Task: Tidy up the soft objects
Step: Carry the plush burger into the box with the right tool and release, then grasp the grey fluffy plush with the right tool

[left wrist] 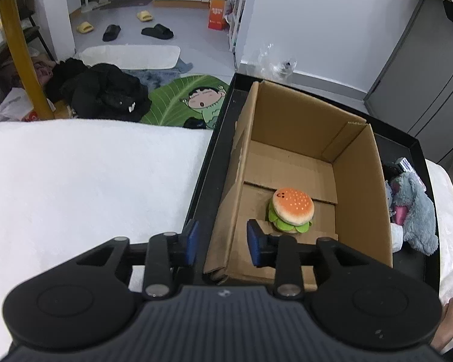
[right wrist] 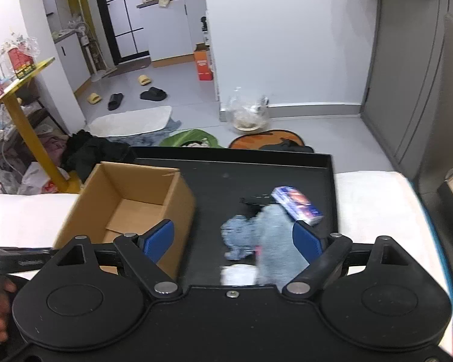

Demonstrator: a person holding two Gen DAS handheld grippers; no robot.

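1. The right gripper (right wrist: 233,238) is spread wide and empty above the grey plush (right wrist: 267,241), which lies slumped between its jaws; closing off-centre could snag only a floppy limb.
2. The left gripper (left wrist: 222,242) is released, straddling the cardboard box (left wrist: 359,181) wall.
3. Just beyond its right jaw, the burger plush (left wrist: 291,208) sits inside the box.

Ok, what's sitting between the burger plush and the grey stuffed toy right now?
Only the cardboard box's right wall: the burger plush lies inside the box, the grey stuffed toy outside it on the black tray, per the left wrist view.
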